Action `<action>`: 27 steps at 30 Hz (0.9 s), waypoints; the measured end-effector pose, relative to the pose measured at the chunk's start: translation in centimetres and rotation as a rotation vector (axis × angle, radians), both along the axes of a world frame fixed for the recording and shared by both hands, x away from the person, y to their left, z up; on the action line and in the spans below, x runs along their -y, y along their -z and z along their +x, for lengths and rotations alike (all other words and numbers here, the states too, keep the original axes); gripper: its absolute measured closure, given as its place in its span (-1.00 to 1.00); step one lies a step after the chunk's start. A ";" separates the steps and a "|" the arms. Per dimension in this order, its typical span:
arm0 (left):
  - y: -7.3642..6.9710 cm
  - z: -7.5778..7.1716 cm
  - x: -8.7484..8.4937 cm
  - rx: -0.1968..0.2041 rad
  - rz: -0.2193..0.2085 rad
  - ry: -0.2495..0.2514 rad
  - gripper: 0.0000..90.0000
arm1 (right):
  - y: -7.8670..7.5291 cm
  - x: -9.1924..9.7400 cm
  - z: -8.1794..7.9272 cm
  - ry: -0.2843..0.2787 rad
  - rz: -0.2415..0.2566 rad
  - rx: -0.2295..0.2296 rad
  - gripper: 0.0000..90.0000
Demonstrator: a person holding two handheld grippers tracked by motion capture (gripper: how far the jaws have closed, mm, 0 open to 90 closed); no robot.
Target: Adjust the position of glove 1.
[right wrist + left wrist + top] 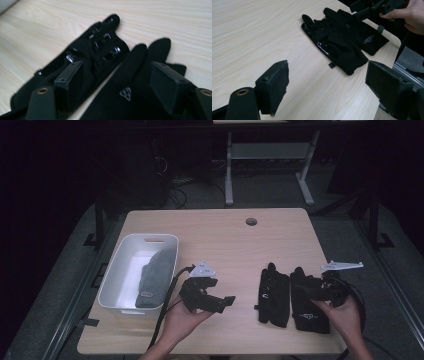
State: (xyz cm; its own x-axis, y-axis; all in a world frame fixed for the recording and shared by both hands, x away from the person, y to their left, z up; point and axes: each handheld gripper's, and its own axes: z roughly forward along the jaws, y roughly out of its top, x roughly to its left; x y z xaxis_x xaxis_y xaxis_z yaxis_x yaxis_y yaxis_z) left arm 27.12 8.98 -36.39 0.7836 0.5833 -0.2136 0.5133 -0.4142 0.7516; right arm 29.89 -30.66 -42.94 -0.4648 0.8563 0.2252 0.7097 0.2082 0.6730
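Setting: pale wood desk (220,235) in a dark room, white bin (120,275) with a grey beanie (155,277) at left of the high view.
Gloves: two black gloves (292,297) lie side by side lower right, fingers pointing to the top of the frame.
Nearer gripper: right gripper (305,287), directly over the right glove (140,82), jaws spread, pinching nothing.
Left gripper (220,304): lower centre, spread, empty, well apart from the gloves.

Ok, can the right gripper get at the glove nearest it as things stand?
Probably yes. The right gripper hangs just over the right-hand glove with its jaws open, and nothing lies between them; the other glove lies alongside.
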 end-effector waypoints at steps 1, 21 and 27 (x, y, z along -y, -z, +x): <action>0.1 -0.1 0.1 -0.002 -0.004 -0.001 -0.59 | 0.1 0.1 -0.1 -0.001 -0.004 0.001 -0.36; 0.6 -0.2 0.2 -0.008 0.000 0.005 -0.59 | 3.3 0.5 -1.8 0.004 -0.202 0.007 0.02; 0.8 -0.3 0.2 -0.009 -0.002 0.004 -0.59 | 3.4 0.3 -2.0 0.000 -0.212 0.027 0.34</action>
